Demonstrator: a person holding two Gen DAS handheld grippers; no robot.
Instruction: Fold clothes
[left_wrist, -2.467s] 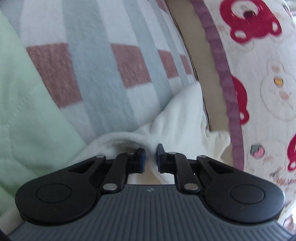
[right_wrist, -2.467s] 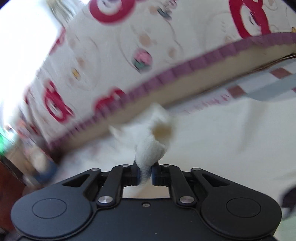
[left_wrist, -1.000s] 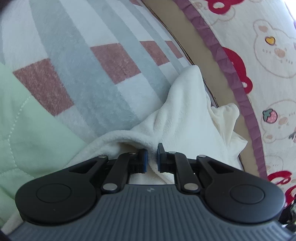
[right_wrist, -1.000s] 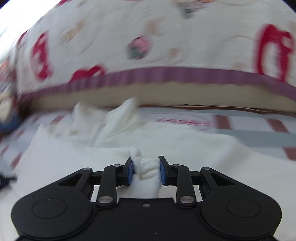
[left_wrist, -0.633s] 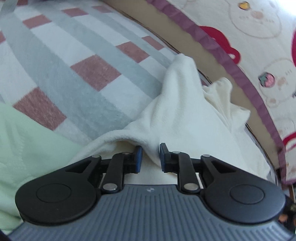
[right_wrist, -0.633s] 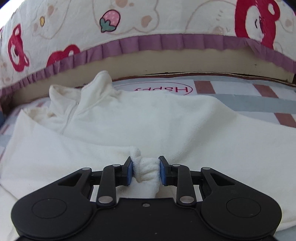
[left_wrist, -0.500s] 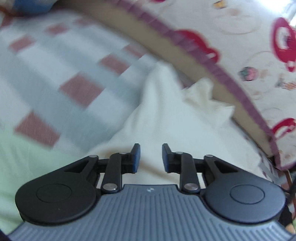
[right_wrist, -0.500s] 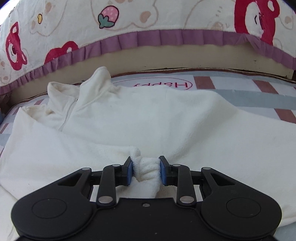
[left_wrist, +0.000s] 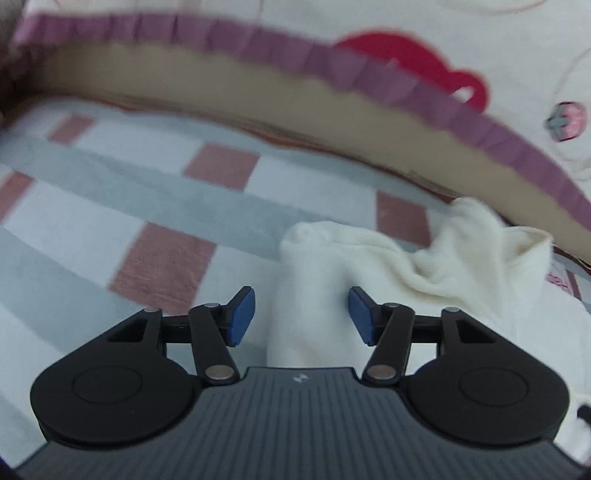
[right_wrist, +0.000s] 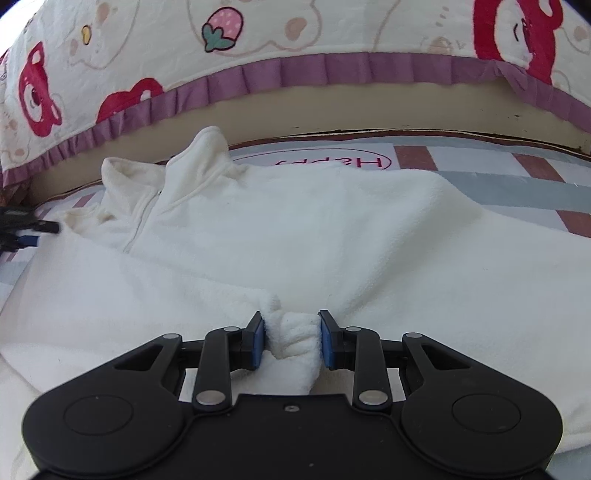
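Two grippers over one white fleece top (right_wrist: 295, 229) spread on the checked sheet (left_wrist: 110, 206).
Left gripper (left_wrist: 301, 314): jaws just opened, empty, bare sheet to its left; it gripped fleece before. Right gripper (right_wrist: 291, 338) pinches a fleece fold; ruffled bed edge (right_wrist: 332, 70) bounds the far side.

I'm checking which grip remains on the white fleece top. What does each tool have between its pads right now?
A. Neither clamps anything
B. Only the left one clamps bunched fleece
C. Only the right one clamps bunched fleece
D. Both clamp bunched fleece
C: the right tool pinches a wad of the fleece top, while the left tool stands open with its pads clear of the cloth.
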